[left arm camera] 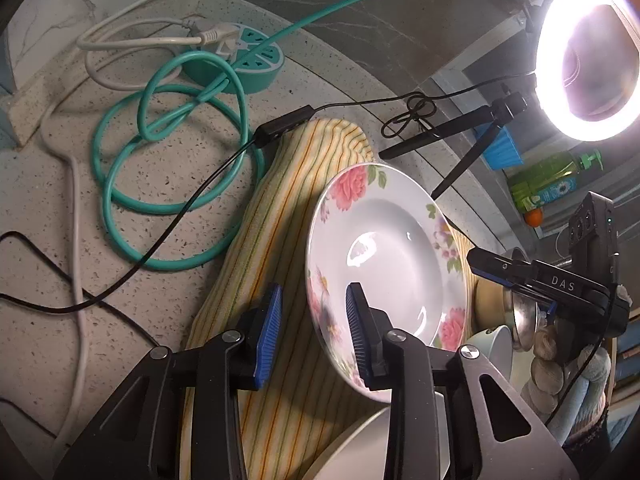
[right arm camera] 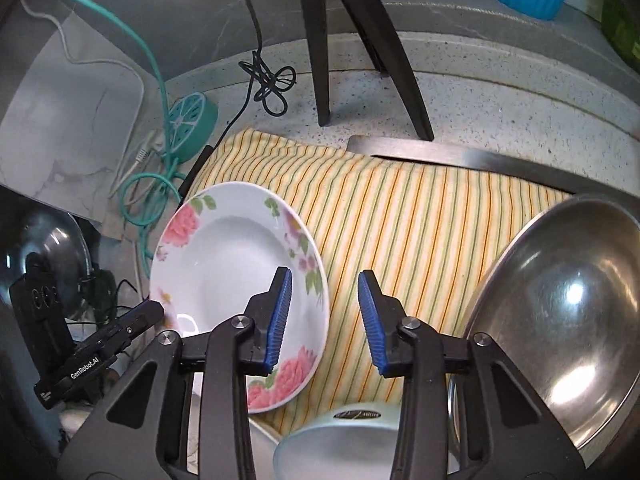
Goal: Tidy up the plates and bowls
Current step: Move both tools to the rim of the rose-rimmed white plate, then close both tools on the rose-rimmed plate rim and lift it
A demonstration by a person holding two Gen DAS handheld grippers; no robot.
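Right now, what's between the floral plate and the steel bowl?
Only striped cloth, seen in the right wrist view, separates the floral plate from the steel bowl; right gripper hovers above it.

White letters "DAS" stand on the black body of the right gripper, seen from the left wrist camera. In the right wrist view, "GenRobot.AI" runs in white along the black body of the left gripper, with a smaller white marking near its end that is too small to read. A dark oval label sits on the pale bowl at the bottom edge of that view, its print too blurred to make out, and the green bottle carries a label with no legible words.
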